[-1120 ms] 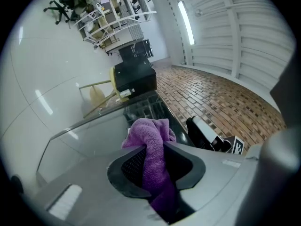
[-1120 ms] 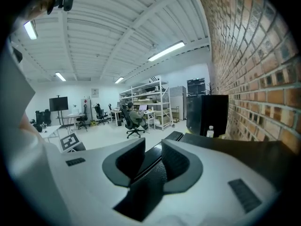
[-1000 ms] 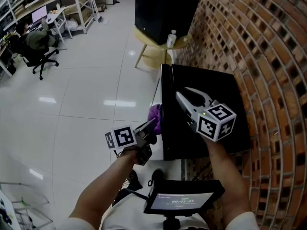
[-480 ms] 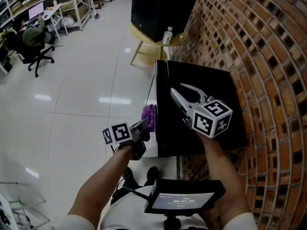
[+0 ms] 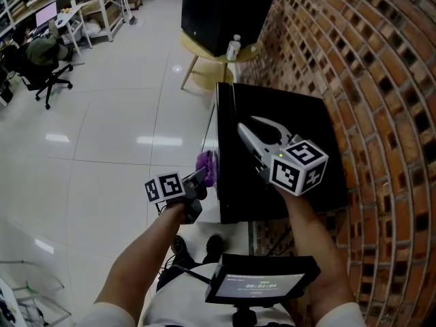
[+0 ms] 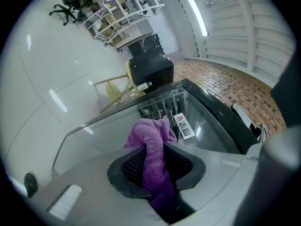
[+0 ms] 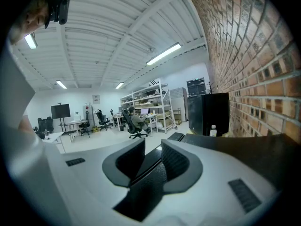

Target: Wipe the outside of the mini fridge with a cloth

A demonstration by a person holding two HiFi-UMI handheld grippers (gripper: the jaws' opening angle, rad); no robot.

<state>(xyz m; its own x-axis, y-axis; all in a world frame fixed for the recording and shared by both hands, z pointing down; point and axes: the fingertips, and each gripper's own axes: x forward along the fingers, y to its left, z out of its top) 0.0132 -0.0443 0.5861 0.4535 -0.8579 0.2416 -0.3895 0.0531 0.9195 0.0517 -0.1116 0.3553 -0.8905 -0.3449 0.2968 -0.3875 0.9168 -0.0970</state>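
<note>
Left gripper (image 6: 155, 166): jaws clamped on the purple cloth (image 6: 149, 135), pinched about mid-fold. A bunched tuft stands out past the tips and a tail runs back between the jaws.

The tuft sits at the glass front of the mini fridge (image 5: 293, 128), near that face's upper edge. It is touching or just off the glass; I cannot tell which.

Right gripper (image 7: 153, 159): jaws slightly apart, nothing between them. It is held over the fridge's black top, pointing along it toward the far end.

Handling, judged:
- The cloth is terry, so light, limp and compressible. It will fold and drag rather than push stiffly.
- The present hold looks right, with the pinch at the middle and a wad left forward as the wiping pad.
- Friction across the glass could tug the cloth out of a shallow pinch.
- The fridge is rigid and probably heavy enough not to shift under wiping pressure.
- Its surfaces are glossy and slick, and the glass door is the fragile part. Keep cloth, not the hard jaw tips, against it.

Behind the fridge stands a round table (image 5: 204, 67) carrying a black cabinet (image 5: 221, 9) and a bottle (image 5: 234, 48). A brick wall (image 5: 368, 67) runs along the fridge's right side.
</note>
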